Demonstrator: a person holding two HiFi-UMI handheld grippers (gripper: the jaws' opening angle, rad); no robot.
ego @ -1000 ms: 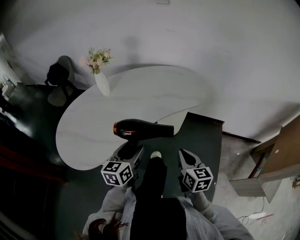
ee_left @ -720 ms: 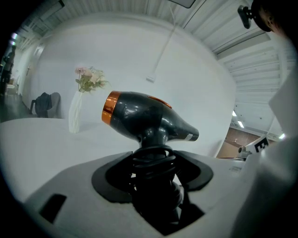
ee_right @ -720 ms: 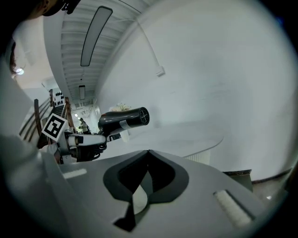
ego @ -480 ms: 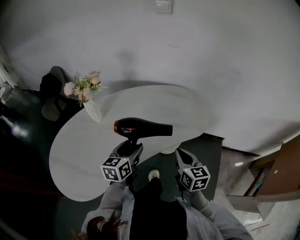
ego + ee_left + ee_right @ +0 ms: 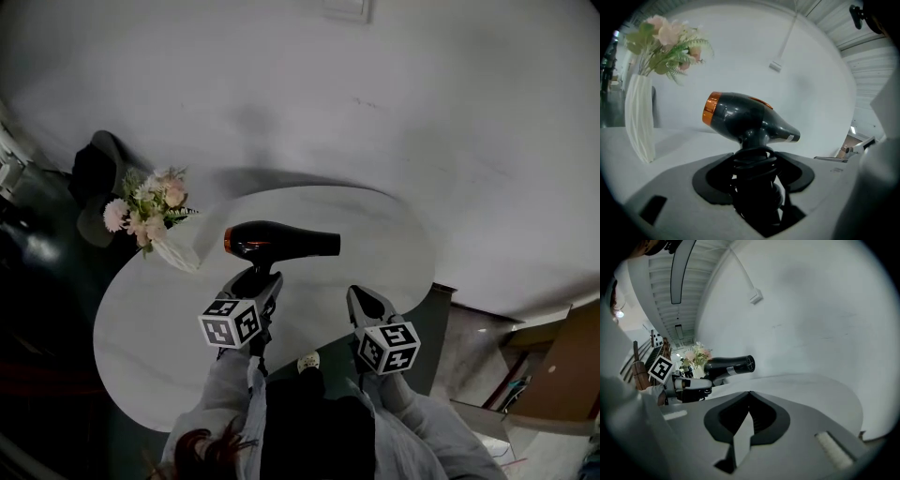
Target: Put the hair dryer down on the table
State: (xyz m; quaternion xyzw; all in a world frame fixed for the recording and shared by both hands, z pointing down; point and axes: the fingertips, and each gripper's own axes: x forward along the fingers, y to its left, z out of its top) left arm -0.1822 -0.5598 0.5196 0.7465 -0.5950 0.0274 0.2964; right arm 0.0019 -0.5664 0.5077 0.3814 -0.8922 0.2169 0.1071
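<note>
My left gripper (image 5: 255,281) is clamped on the handle of the hair dryer (image 5: 281,241); in the left gripper view the jaws stand partway apart with the black handle and its coiled cord (image 5: 754,161) pressed between them. The dryer's body (image 5: 745,117) sits above the jaws with the barrel level; the orange ring (image 5: 710,108) marks the rear end, toward my left, and the nozzle points to my right. From the head view the dryer hangs over the white table (image 5: 375,234); the right gripper view shows it (image 5: 729,365) held clear of the tabletop (image 5: 811,390), not touching it.

My right gripper (image 5: 361,298) holds nothing; its jaws (image 5: 749,394) are closed together, tips meeting, and it hovers over the near edge of the table, beside the left one and apart from the dryer. Each gripper carries its marker cube (image 5: 232,323) toward me; the right one's (image 5: 387,347) sits just above my sleeve.

Further out, a ribbed white vase (image 5: 178,255) stands on the table's left part; pink and white flowers (image 5: 145,202) rise from it; in the left gripper view the vase (image 5: 640,117) stands left of the dryer, well apart. Behind the table is a plain white wall (image 5: 394,112); a small wall plate (image 5: 349,9) sits high on it.
</note>
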